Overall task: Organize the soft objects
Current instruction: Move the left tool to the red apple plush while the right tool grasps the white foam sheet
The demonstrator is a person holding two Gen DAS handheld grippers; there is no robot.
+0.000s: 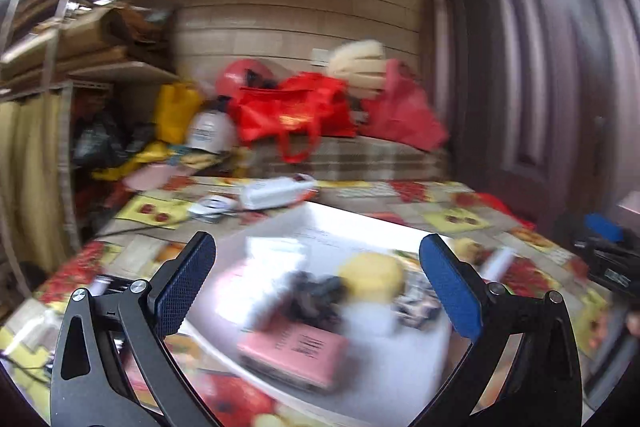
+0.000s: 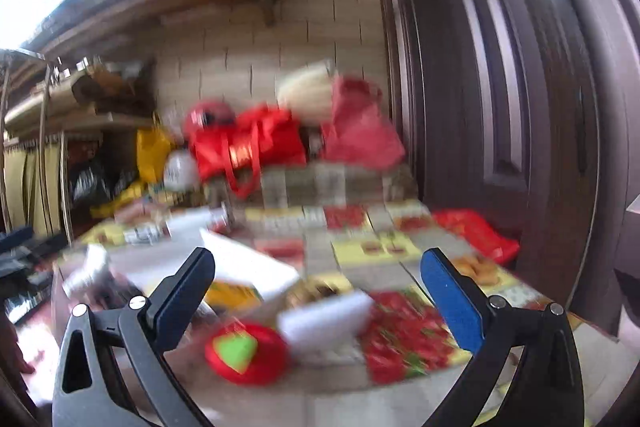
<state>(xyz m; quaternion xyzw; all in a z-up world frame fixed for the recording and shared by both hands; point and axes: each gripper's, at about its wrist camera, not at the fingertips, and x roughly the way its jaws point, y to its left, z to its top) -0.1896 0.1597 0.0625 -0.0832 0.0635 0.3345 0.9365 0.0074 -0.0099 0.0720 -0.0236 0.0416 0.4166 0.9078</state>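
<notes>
Both views are smeared with blur. My left gripper is spread wide with nothing between its pads, above a white tray at centre frame. On the tray lie a yellow sponge, a dark crumpled thing and a pink pack whose print I cannot read. My right gripper is spread too, holding nothing; a red soft ball with a green patch and a white block sit at lower centre on the fruit-print tablecloth.
</notes>
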